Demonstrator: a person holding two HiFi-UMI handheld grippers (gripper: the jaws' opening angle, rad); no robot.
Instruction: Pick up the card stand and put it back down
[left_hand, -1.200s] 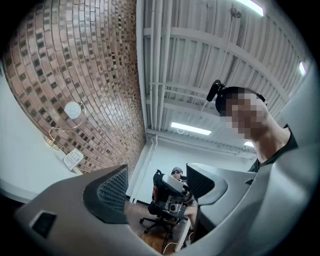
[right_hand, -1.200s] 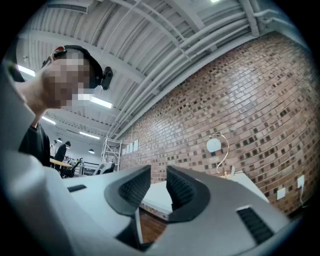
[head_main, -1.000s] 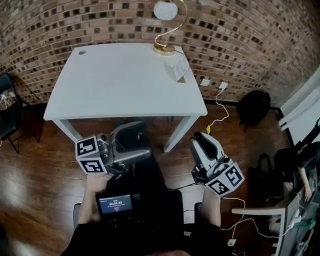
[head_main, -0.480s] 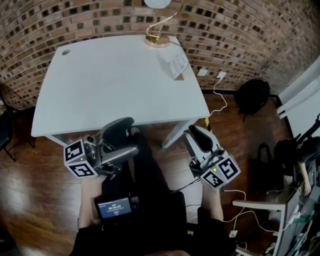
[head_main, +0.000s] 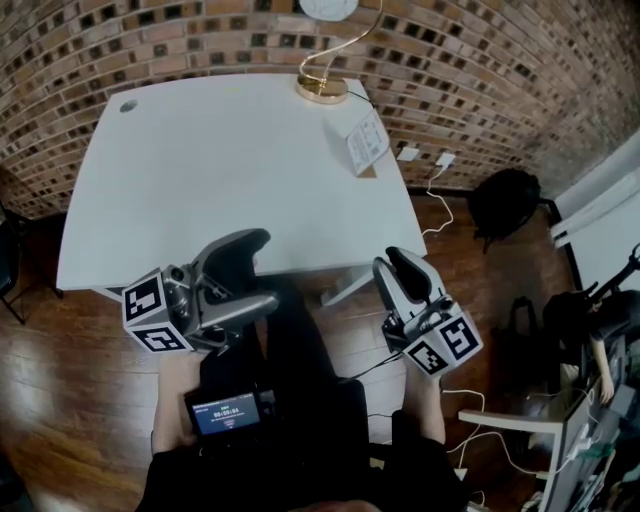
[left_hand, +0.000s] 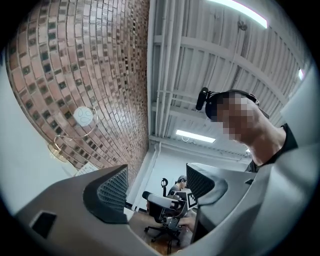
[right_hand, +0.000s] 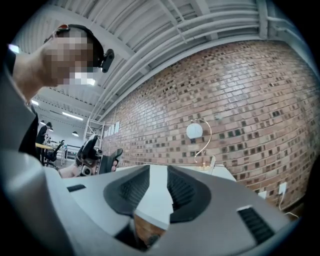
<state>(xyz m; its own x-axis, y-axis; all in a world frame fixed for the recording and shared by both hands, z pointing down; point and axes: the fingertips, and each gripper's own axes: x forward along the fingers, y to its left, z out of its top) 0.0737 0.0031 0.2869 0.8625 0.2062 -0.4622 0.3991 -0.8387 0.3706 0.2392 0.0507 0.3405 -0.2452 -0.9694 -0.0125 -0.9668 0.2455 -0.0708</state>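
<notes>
Table (head_main: 200, 160) fills more of the head view than a second ago, and both grippers now sit closer to its near edge. The card stand (head_main: 365, 142) has not moved: it stands at the table's far right edge, near the lamp (head_main: 322, 88) and well apart from both grippers. The left gripper (head_main: 268, 268) lies on its side, its upper jaw overlapping the table edge. The right gripper (head_main: 398, 265) points toward the table's right corner. In the left gripper view, the left gripper (left_hand: 155, 187) has its jaws spread wide with nothing between them, and the card stand (left_hand: 87, 169) shows small beneath the lamp (left_hand: 84, 116). In the right gripper view, the right gripper (right_hand: 157, 187) has its jaws opening, a narrow gap showing only the table edge beyond, with the card stand (right_hand: 212, 162) far off.
</notes>
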